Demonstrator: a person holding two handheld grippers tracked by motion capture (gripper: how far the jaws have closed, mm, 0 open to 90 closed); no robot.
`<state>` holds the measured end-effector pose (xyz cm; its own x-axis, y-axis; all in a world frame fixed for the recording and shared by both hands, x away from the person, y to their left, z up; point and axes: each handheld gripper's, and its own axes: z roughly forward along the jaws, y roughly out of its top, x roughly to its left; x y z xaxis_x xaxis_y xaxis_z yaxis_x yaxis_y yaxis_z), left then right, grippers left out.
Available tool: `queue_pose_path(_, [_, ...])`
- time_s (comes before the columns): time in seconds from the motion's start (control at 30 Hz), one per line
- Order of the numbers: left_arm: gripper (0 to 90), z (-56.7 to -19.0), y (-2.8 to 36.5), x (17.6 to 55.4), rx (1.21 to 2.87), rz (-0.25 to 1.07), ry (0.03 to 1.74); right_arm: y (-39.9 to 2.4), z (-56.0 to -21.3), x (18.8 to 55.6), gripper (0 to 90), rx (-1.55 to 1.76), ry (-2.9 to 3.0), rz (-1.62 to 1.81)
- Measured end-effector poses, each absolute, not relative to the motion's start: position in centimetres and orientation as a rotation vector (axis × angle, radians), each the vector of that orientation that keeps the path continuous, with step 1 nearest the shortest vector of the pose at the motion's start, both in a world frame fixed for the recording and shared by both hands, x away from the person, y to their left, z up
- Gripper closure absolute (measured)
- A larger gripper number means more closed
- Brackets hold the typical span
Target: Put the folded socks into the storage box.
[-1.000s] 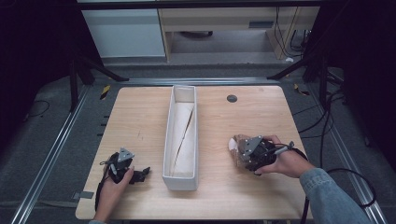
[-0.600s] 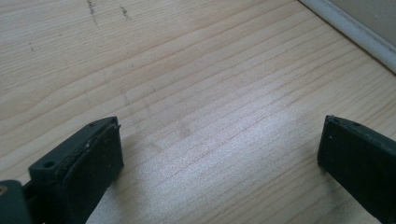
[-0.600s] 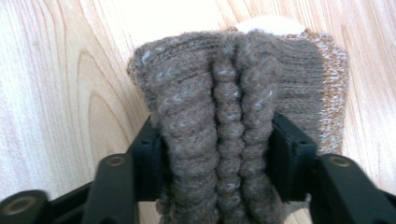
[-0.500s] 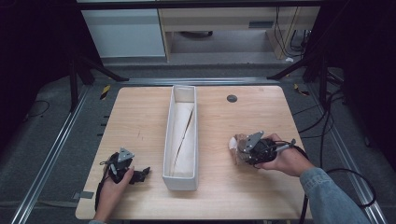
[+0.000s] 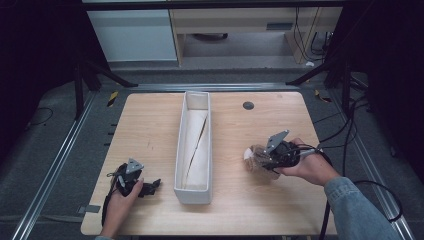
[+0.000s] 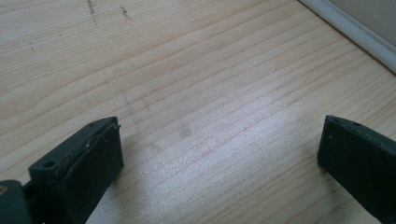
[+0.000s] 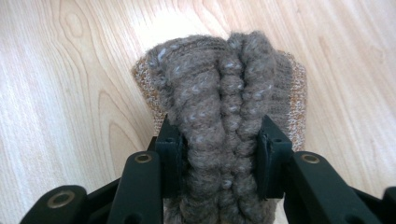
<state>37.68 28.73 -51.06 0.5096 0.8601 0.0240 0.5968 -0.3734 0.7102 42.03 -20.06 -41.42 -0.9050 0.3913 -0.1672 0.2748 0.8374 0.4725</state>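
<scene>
Since a second ago your right gripper [image 5: 259,159] has closed its jaws onto the brown knitted bundle [image 7: 224,116] and tipped up a little with it, the grey plate on top now standing higher than it did, while your left hand hasn't shifted from its spot. In the right gripper view you can see the two black pads pressing into the wool from either side, the ribbed folds bunched up between them and the lighter, speckled edge of the knit fanning out past the tips over the pale wooden table [image 7: 60,93]. From the high view the bundle sits on the right half of the table, just in front of your right hand [image 5: 305,167], well apart from the long white tray [image 5: 196,102] that runs down the middle of the board; whether the wool is touching the wood or has cleared it you can't quite tell from above. Inside the tray a pale sheet of card or paper [image 5: 196,145] leans along its length. Your left gripper [image 5: 150,186] rests near the table's front left corner, pointing toward the tray's near end, and its own view shows both jaws spread wide with only bare wood grain between them and a strip of the tray's white wall at the upper right. A small dark round disc [image 5: 248,105] lies near the far edge, to the right of the tray
</scene>
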Motion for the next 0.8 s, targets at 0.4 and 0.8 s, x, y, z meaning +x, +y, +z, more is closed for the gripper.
queue_pose_path(0.4, [0.0, -51.1, 28.7, 37.7, 2.101, 0.525, 1.187, -18.5, -37.4, 41.7, 60.9, 0.506, 2.735, 0.725])
queue_pose_path(0.8, [0.0, -51.0, 28.7, 37.6, 2.107, 0.525, 1.187, -15.9, -33.1, 41.7, 60.8, 0.482, 2.724, 0.705])
